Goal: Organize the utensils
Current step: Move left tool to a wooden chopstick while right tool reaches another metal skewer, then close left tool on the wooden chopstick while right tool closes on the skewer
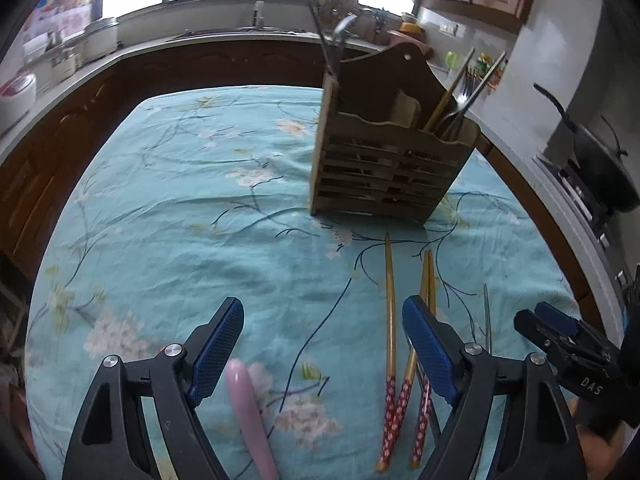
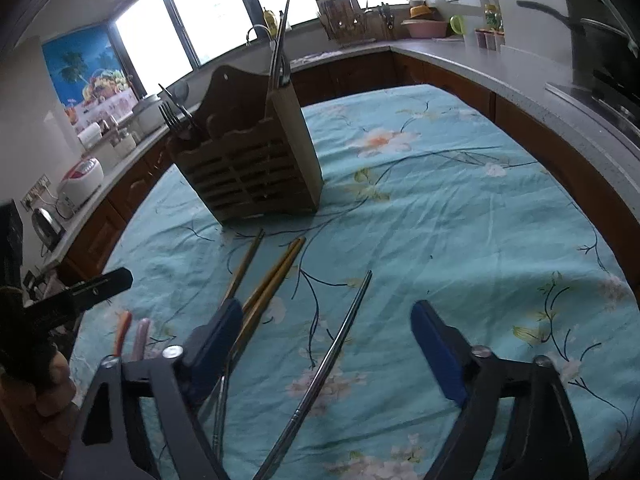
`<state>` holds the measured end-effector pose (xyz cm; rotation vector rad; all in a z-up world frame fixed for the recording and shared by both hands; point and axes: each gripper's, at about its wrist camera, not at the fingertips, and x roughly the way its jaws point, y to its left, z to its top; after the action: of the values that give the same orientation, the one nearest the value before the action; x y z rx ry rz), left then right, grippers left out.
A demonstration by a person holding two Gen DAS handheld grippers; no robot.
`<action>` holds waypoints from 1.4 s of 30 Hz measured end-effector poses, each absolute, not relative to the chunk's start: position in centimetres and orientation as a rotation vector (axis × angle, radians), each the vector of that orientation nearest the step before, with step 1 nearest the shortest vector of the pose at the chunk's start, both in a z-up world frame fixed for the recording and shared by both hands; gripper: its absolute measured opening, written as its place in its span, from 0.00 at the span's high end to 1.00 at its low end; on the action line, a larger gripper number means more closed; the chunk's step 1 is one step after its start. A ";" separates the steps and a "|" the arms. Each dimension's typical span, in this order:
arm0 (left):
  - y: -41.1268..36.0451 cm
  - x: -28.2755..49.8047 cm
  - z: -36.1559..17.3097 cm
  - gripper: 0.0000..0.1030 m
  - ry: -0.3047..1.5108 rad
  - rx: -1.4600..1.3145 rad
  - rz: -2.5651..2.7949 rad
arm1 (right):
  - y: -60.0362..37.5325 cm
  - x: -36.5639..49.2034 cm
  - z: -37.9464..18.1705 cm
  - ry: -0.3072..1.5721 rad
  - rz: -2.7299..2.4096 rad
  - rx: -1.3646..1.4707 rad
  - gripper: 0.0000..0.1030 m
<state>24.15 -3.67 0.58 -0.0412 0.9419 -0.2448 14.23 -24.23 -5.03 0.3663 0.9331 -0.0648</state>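
Wooden caddy [image 1: 384, 160] stands beyond our spread, empty left gripper [image 1: 324, 344] and right gripper [image 2: 326, 340]; bamboo chopsticks [image 1: 390, 300] lie loose.

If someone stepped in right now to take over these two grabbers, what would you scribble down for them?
Left gripper: open, empty, low over the cloth, with the pink handle and one bamboo chopstick between its fingers.
Right gripper: open, empty, a metal chopstick between its fingers, not gripped.
Wooden caddy stands on the table, already holding forks, chopsticks and other utensils.
Left to do: three bamboo chopsticks, the metal ones, the pink handle and an orange handle still lie on the cloth.
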 end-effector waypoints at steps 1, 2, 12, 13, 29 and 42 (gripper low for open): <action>-4.0 24.6 0.4 0.22 0.951 -0.034 -0.256 | -24.2 14.5 -5.3 0.942 -0.064 0.367 0.25; -4.5 25.2 0.0 0.25 0.963 -0.026 -0.265 | -24.2 14.8 -5.5 0.950 -0.064 0.365 0.29; -8.7 31.2 -3.0 0.41 1.028 0.064 -0.318 | -24.8 17.2 -7.9 1.022 -0.079 0.374 0.50; -9.0 31.8 -3.4 0.41 1.032 0.065 -0.319 | -25.0 17.4 -8.1 1.025 -0.090 0.370 0.51; -13.9 35.2 -8.1 0.80 1.062 0.231 -0.360 | -25.7 19.1 -9.7 1.093 -0.121 0.332 0.80; -10.6 33.0 -6.8 0.96 1.071 0.132 -0.404 | -25.9 18.7 -9.0 1.066 -0.070 0.438 0.94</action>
<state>33.02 -10.63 -6.77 0.1316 1.0707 -0.4038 18.71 -25.95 -8.98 0.4383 1.0659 -0.0698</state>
